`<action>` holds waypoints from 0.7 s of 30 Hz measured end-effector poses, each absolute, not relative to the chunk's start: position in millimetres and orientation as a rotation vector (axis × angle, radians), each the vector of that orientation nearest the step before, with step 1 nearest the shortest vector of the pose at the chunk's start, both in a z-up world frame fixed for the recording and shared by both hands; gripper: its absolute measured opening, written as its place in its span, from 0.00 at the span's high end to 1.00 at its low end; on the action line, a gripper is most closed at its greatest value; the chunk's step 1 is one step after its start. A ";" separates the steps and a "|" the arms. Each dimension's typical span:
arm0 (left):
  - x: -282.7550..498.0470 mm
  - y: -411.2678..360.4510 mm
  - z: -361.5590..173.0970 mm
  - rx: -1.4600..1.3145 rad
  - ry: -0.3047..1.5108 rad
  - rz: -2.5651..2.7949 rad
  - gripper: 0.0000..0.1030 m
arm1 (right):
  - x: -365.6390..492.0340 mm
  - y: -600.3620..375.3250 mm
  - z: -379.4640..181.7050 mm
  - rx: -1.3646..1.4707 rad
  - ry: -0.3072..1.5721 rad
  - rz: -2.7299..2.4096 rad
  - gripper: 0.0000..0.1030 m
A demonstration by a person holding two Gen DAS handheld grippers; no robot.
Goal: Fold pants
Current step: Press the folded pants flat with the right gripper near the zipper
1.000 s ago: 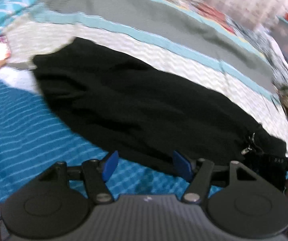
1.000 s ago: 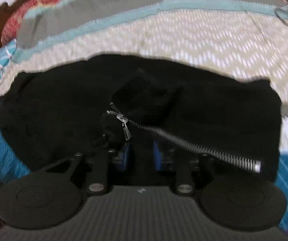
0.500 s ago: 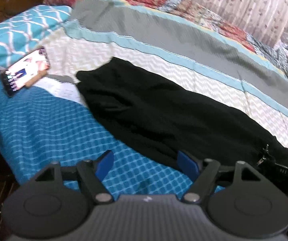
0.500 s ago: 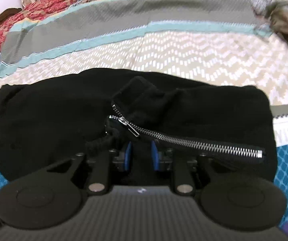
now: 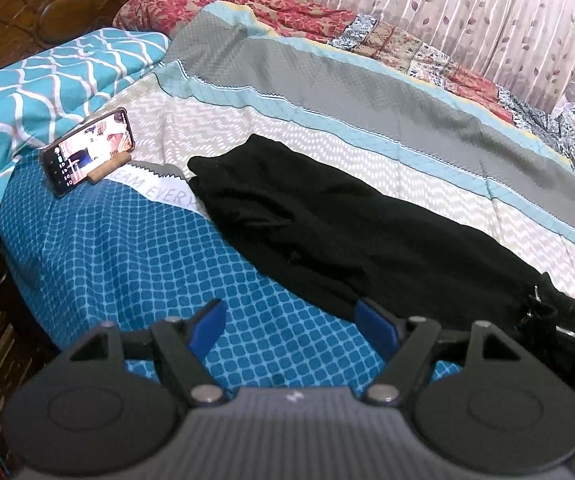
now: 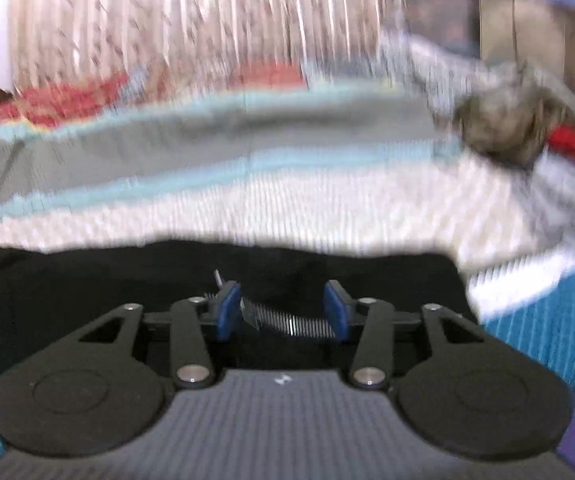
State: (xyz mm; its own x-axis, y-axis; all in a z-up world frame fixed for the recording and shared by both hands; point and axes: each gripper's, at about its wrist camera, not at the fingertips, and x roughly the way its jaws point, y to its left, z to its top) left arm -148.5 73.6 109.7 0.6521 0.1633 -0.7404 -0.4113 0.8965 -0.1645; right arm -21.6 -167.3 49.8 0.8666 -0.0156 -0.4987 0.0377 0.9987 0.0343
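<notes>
Black pants lie stretched out across the bed, legs toward the far left and waist at the right. My left gripper hangs open over the blue checked cover, just short of the pants' near edge, with nothing between its fingers. In the blurred right wrist view the pants fill the lower part. My right gripper is over the waist, its jaws opening. The metal zipper lies between the blue pads, which do not press on it.
A phone leans on a wooden stand at the left, beside a teal patterned pillow. A wooden headboard and a curtain lie behind. A heap of clothes sits at the bed's far right.
My left gripper drew back and rose from the pants, so more of the bed shows. My right gripper let go of the waist fabric, spread its jaws and tilted upward.
</notes>
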 end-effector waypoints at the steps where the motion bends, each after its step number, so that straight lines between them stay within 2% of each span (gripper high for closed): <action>1: -149.1 73.2 110.0 -0.334 0.797 0.330 0.28 | -25.3 -163.4 53.2 0.022 0.482 -0.015 0.42; 5: -151.2 71.0 111.1 -0.327 0.788 0.322 0.28 | -26.2 -152.1 44.1 -0.014 0.506 0.061 0.40; 7: -151.0 71.3 109.0 -0.335 0.795 0.320 0.27 | -11.2 -150.8 23.0 0.017 0.665 0.125 0.40; 8: -150.6 71.9 107.7 -0.341 0.799 0.318 0.27 | -1.4 -149.7 7.8 0.026 0.777 0.146 0.36; 11: -150.7 76.5 104.0 -0.367 0.793 0.318 0.27 | -6.9 -141.3 -10.0 -0.072 0.717 0.146 0.26; 14: -152.3 84.3 99.0 -0.398 0.755 0.341 0.18 | -6.3 -136.9 -12.3 -0.081 0.694 0.128 0.21; 21: -143.4 117.7 80.9 -0.425 0.746 0.323 0.16 | -14.1 -136.9 -13.9 -0.132 0.652 0.124 0.19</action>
State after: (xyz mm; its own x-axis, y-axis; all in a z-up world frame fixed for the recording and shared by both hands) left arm -143.4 117.7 80.9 0.6921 0.1313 -0.7097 -0.4271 0.8672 -0.2561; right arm -14.1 -136.9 -13.9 0.7881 0.0737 -0.6111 -0.1565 0.9842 -0.0832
